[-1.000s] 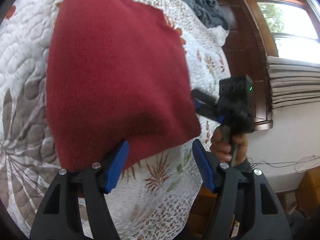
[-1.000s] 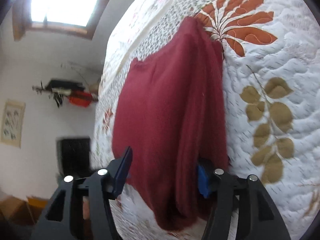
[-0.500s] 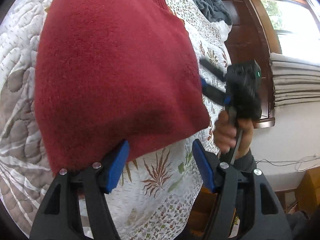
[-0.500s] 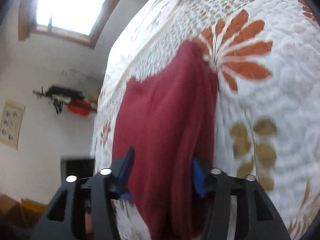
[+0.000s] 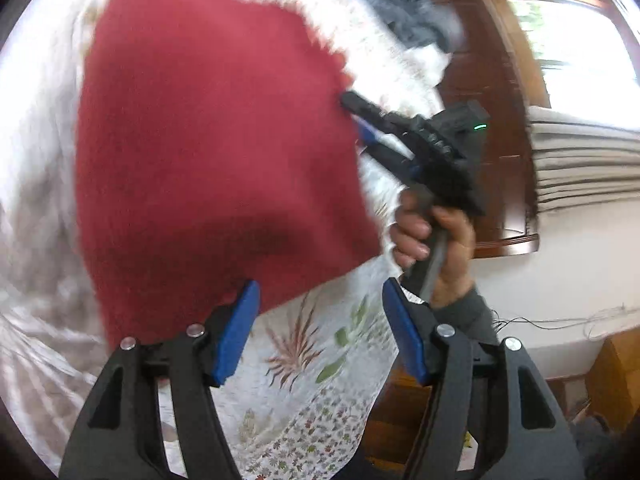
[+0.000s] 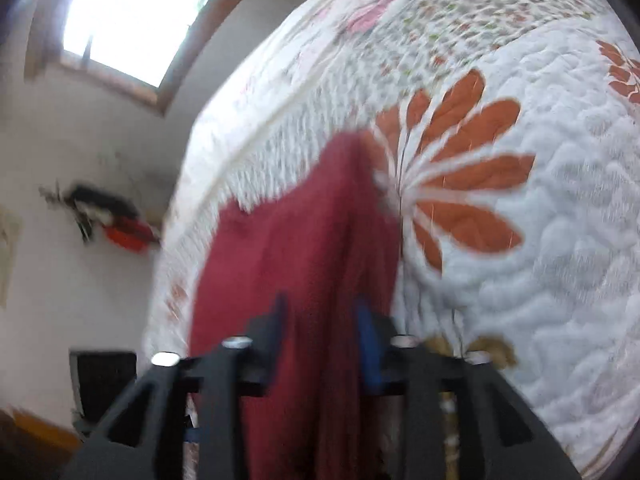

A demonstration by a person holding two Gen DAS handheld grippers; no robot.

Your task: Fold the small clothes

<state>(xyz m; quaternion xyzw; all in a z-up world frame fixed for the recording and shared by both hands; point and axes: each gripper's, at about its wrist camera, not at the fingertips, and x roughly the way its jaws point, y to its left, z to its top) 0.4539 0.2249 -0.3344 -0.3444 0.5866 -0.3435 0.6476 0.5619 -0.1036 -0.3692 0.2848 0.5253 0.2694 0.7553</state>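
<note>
While my left gripper (image 5: 320, 328) sits at the bottom of its frame with its blue pads (image 5: 236, 336) spread wide and nothing between them, my right gripper (image 5: 358, 114) reaches in from the right of that same view. I see a hand (image 5: 436, 236) wrapped around its handle, with a grey sleeve (image 5: 464, 312) below the wrist. Its tips press into the right edge of the red garment (image 5: 216, 152).

From the right wrist view, the right gripper (image 6: 320, 324) has its jaws narrowed around a bunched fold of the garment (image 6: 300, 264), which fills the gap between them. That view is blurred.

The garment is a fuzzy, dark red knit. It covers the centre and upper left of the left wrist frame, lying over a white quilt (image 5: 304, 364) printed with leaves and small flowers. In the right wrist frame it runs as a rumpled strip from the centre down to the bottom edge, beside a large orange leaf print (image 6: 460, 184).
</note>
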